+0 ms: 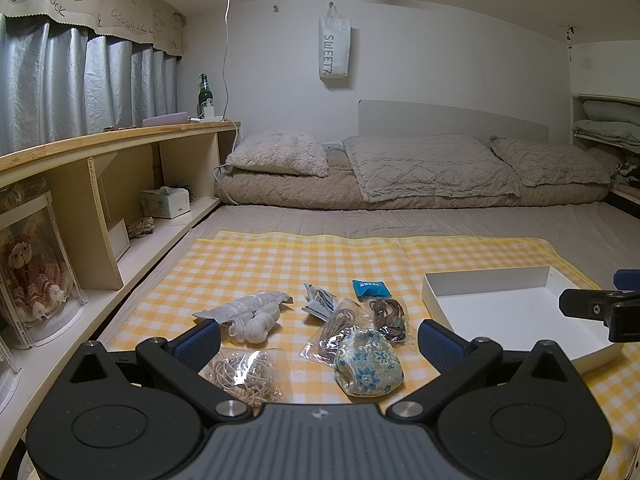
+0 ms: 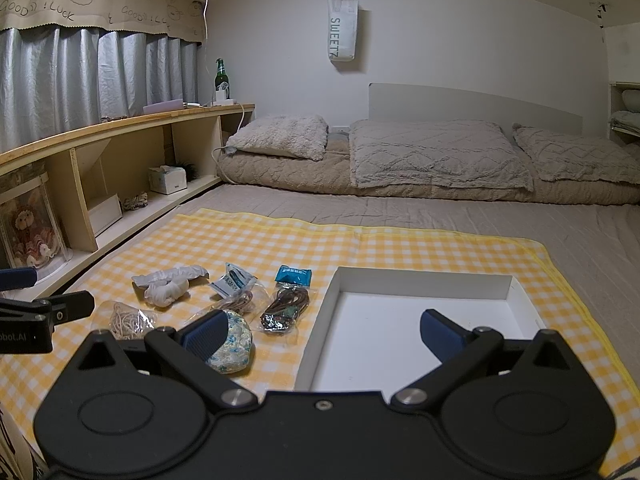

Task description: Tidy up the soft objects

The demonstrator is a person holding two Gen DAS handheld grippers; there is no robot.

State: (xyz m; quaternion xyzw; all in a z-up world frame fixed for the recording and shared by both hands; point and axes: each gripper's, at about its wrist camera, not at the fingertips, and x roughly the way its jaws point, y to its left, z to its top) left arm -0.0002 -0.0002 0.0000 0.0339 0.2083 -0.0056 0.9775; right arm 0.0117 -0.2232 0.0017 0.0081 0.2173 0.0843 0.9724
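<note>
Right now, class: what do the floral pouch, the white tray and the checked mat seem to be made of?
Floral pouch: looks like woven brocade fabric, slight sheen, blue flower pattern, soft rounded shape.
White tray: probably cardboard or thin board, matte, with thin straight walls and sharp folded corners.
Checked mat: seems cotton-like cloth, matte, with visible creases and a stitched yellow hem.

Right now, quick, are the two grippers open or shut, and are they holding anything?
Left gripper: open, holding nothing, above the floral pouch.
Right gripper: open, holding nothing, in front of the white box.
</note>
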